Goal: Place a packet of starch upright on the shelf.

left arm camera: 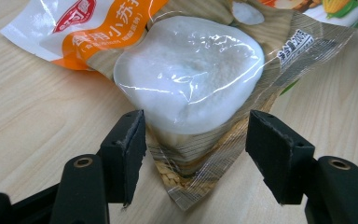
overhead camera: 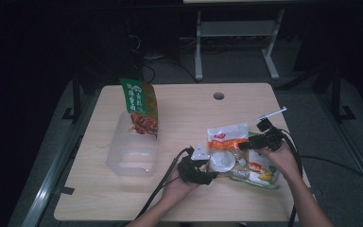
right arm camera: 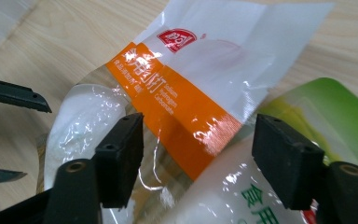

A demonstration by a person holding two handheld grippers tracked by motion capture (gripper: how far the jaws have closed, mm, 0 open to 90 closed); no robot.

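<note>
While both claws gape wide, the left claw [left arm camera: 196, 154] and right claw [right arm camera: 198, 158] straddle the powder bag [left arm camera: 186, 79] ungripped.

place: lab or test room | evidence: lone wooden table [overhead camera: 179, 109]; trailing cables [overhead camera: 160, 189]; dark bare floor [overhead camera: 236, 66]

We see glossy, crinkled plastic film on the orange-banded powder bag [left arm camera: 186, 79], clear at its lower corner. Green pouch [right arm camera: 328, 121] at 4 o'clock: shiny plastic. Table [left arm camera: 37, 116]: matt pale wood grain. Container [overhead camera: 131, 149] at 9 o'clock: translucent, frosted plastic.
</note>
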